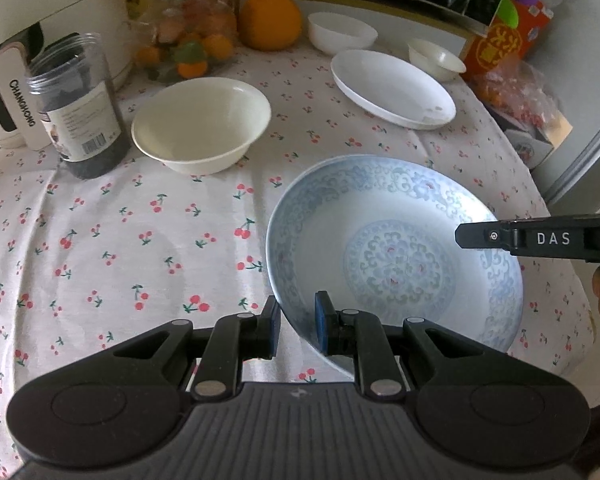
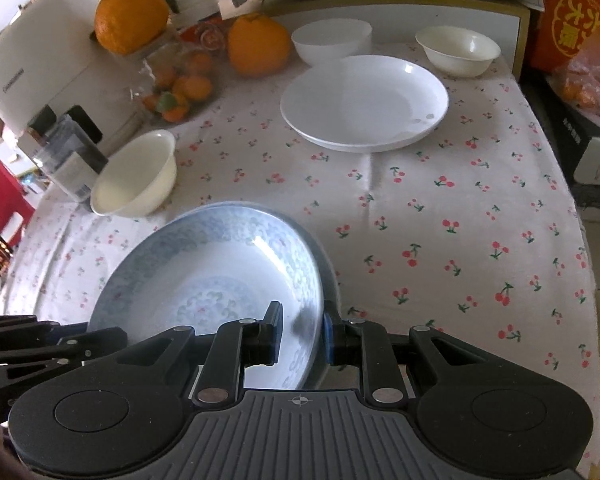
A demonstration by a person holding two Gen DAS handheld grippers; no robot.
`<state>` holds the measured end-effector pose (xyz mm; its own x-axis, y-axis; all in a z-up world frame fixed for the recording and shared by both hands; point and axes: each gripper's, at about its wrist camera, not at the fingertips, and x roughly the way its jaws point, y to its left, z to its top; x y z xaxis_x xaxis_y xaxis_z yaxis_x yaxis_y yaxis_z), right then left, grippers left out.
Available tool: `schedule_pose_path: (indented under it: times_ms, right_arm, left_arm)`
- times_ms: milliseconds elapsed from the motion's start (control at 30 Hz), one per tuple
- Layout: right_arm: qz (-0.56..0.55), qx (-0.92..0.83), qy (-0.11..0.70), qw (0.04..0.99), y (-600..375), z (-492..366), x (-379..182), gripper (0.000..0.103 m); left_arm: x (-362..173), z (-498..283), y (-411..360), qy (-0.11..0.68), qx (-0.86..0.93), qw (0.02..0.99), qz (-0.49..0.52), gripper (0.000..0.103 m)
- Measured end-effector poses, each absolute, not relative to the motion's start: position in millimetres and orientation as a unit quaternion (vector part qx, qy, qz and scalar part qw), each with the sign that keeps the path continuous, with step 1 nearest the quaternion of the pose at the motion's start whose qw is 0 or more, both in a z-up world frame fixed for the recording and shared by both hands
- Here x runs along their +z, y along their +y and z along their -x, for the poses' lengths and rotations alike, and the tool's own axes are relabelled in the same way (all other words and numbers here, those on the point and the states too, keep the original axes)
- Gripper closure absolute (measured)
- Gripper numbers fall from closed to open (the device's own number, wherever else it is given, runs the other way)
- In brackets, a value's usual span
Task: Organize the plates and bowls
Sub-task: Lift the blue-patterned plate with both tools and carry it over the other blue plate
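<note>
A blue-patterned plate [image 1: 396, 248] is held tilted above the cherry-print tablecloth [image 1: 140, 240]. My left gripper [image 1: 297, 326] is shut on its near left rim. My right gripper [image 2: 301, 332] is shut on the plate's [image 2: 220, 276] right rim. The right gripper's finger [image 1: 540, 238] shows at the right of the left wrist view, over the plate. A cream bowl [image 1: 201, 124] stands at the left, a white plate [image 1: 392, 88] further back, with a white bowl [image 1: 342, 32] and a small cream bowl [image 1: 436, 58] behind it.
A dark jar [image 1: 76, 108] and a white appliance [image 1: 40, 40] stand at the left. Oranges [image 1: 270, 20] and a glass jar of fruit [image 1: 192, 36] sit at the back. A red box [image 1: 504, 36] and bagged goods [image 1: 528, 100] stand at the right edge.
</note>
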<state>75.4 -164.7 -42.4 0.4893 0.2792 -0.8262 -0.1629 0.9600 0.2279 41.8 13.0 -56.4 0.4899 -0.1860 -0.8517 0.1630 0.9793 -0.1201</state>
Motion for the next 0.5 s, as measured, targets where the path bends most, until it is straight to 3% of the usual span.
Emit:
schedule_pose_path:
  times_ms: [500]
  right_arm:
    - [0.049,0.114,0.458,0.880,-140.6,-68.6,-39.5,0.082]
  left_arm:
    - [-59.1,-41.7,9.1,0.491,-0.099,0.866,0.002,0.086]
